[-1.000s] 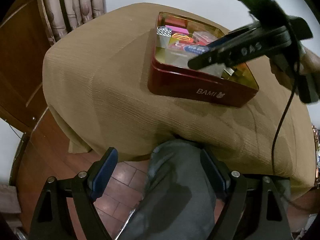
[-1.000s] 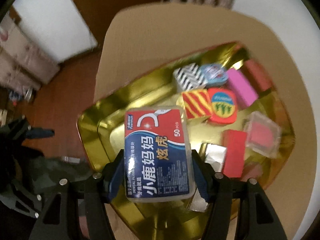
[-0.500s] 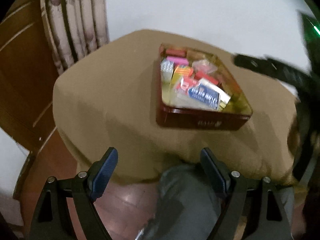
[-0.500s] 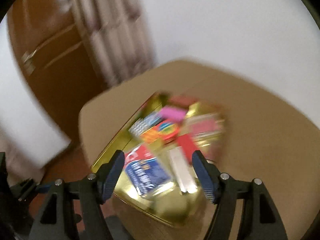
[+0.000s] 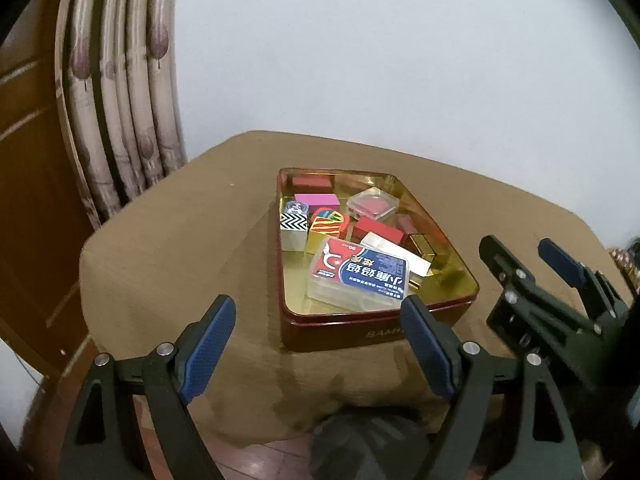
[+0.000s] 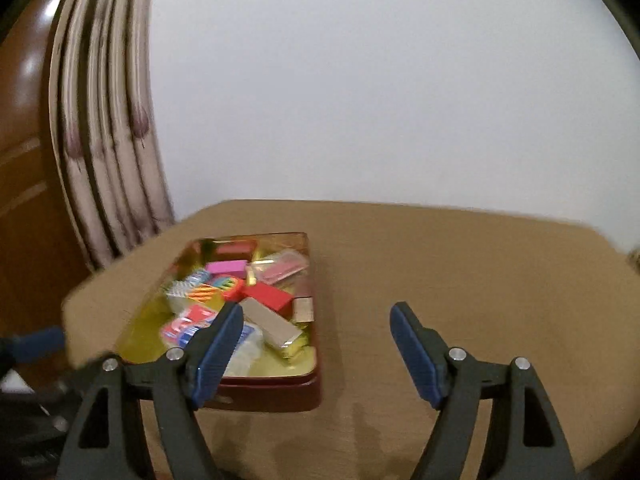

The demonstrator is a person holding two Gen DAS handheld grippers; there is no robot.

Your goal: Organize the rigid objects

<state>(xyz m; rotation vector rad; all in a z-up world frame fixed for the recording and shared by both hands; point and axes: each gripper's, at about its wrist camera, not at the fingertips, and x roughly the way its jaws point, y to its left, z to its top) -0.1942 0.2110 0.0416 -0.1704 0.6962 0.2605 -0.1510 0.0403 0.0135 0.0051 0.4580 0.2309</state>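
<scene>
On the tan tablecloth (image 5: 168, 264) sits a dark red tin (image 5: 340, 330) with gold inside; its front wall reads "BAMI", partly hidden by a finger of the left gripper (image 5: 316, 344). At the tin's near end lies a clear plastic box (image 5: 358, 276) w/ red-blue label: Chinese characters and "50" (fine print too small to read). Behind it are colourful small blocks, incl. a zigzag black-white one (image 5: 294, 223). Left gripper stands wide open, nothing between its pads. Right gripper (image 6: 316, 344) has just been opening its jaws; they stand wide apart, empty, over the cloth near the tin.
</scene>
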